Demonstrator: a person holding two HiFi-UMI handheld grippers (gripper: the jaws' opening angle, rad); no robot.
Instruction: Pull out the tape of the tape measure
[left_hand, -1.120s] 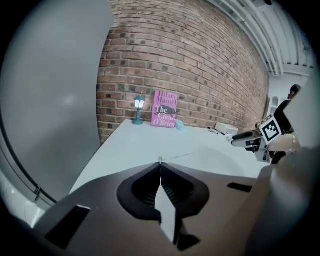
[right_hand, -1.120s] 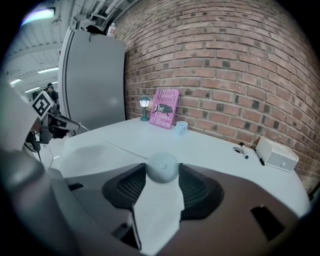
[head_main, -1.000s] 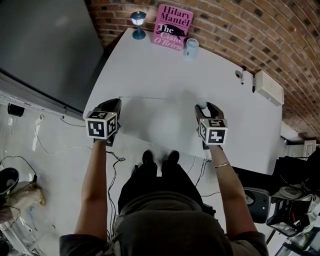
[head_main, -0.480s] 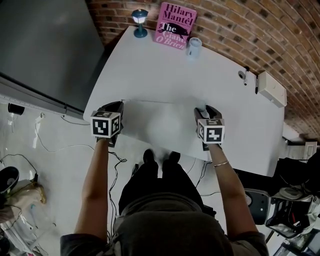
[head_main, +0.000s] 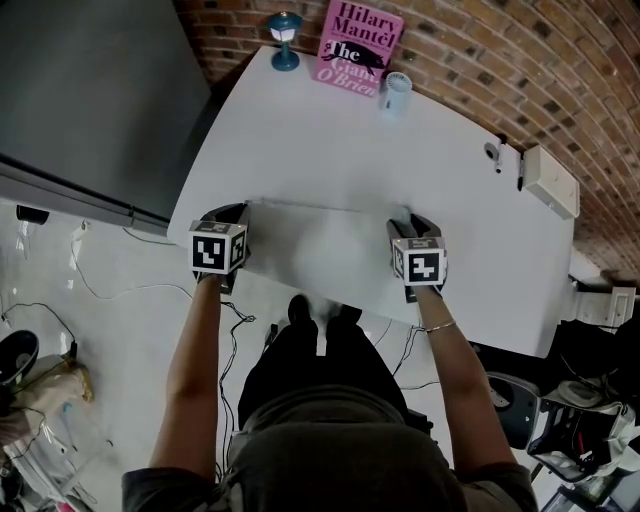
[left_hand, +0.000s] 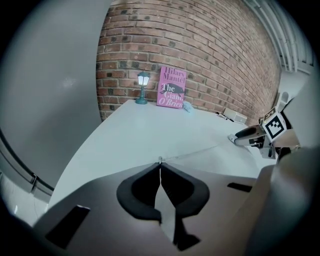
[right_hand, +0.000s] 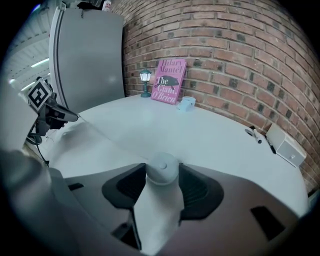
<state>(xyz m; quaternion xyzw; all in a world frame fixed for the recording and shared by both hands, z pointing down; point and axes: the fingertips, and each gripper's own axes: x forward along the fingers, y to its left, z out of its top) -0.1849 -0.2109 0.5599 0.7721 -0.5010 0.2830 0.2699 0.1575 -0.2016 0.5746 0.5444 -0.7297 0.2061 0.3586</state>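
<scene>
my left gripper is pinched tight on the tip of the tape, my right gripper clamps the round tape measure, both over the table.

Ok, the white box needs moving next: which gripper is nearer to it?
Right. The white box lies beyond the right gripper, to its right by the wall; the left gripper is further left, much farther off.
</scene>
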